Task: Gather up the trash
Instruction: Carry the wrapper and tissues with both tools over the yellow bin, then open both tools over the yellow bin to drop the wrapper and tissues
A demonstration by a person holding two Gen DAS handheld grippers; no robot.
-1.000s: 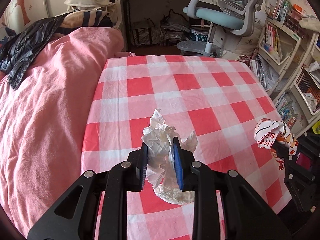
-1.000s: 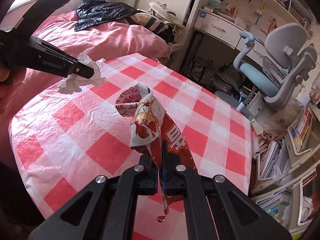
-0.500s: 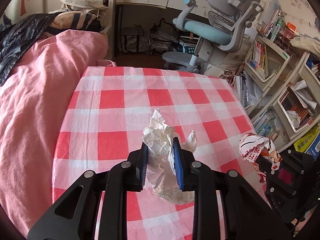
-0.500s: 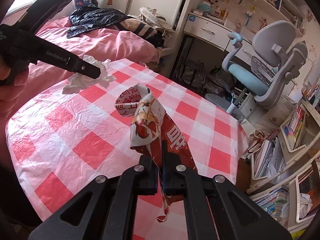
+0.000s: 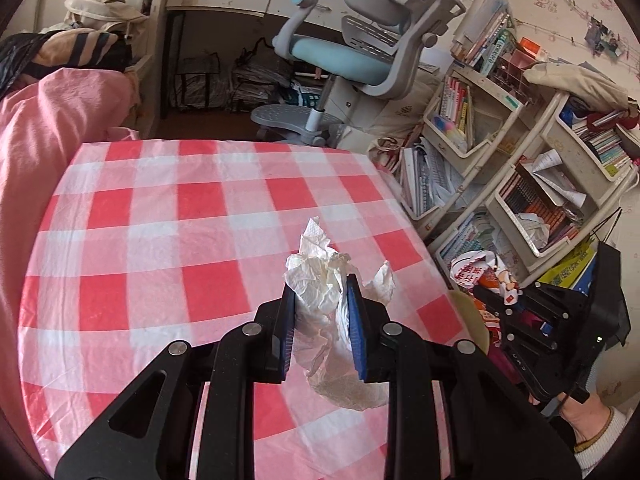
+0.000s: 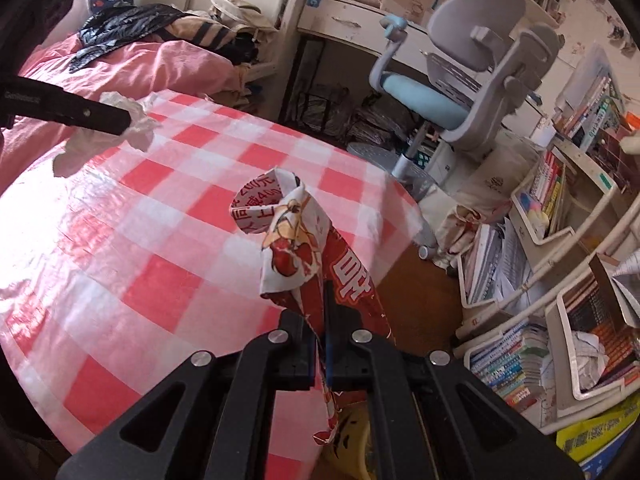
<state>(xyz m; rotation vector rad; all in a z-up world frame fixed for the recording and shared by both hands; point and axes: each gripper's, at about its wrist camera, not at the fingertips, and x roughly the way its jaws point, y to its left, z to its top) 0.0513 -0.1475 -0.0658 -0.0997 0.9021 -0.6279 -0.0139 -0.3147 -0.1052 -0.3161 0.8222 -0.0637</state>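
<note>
The round table (image 5: 132,248) with its red-and-white checked cloth sits in the middle of a crowded bedroom, and both claws hang above its surface. The left gripper (image 5: 322,300) has its blue-faced jaws drawn in partway, pinching a crumpled white tissue (image 5: 320,276) between them; the paper bulges above the pads and trails loosely below, held up over the table's near half, clear of the cloth. Seen from the other side, the same tissue (image 6: 132,128) droops from the black finger over the table's far left edge. The right gripper (image 6: 320,332) is clamped fully together on a red-and-white printed snack wrapper (image 6: 296,240), which stands up from the jaws like a twisted cone and dangles a strip beneath them, over the table's right rim. In the left wrist view that wrapper (image 5: 480,276) shows just past the table's right edge, with a person's hand (image 5: 580,416) gripping the tool behind it. Beyond the table stand a grey office chair (image 5: 376,40) with a blue seat and a white desk (image 6: 360,20); a pink bedspread (image 5: 52,128) lies to the table's left, and cluttered bookshelves (image 5: 540,184) to its right.
</note>
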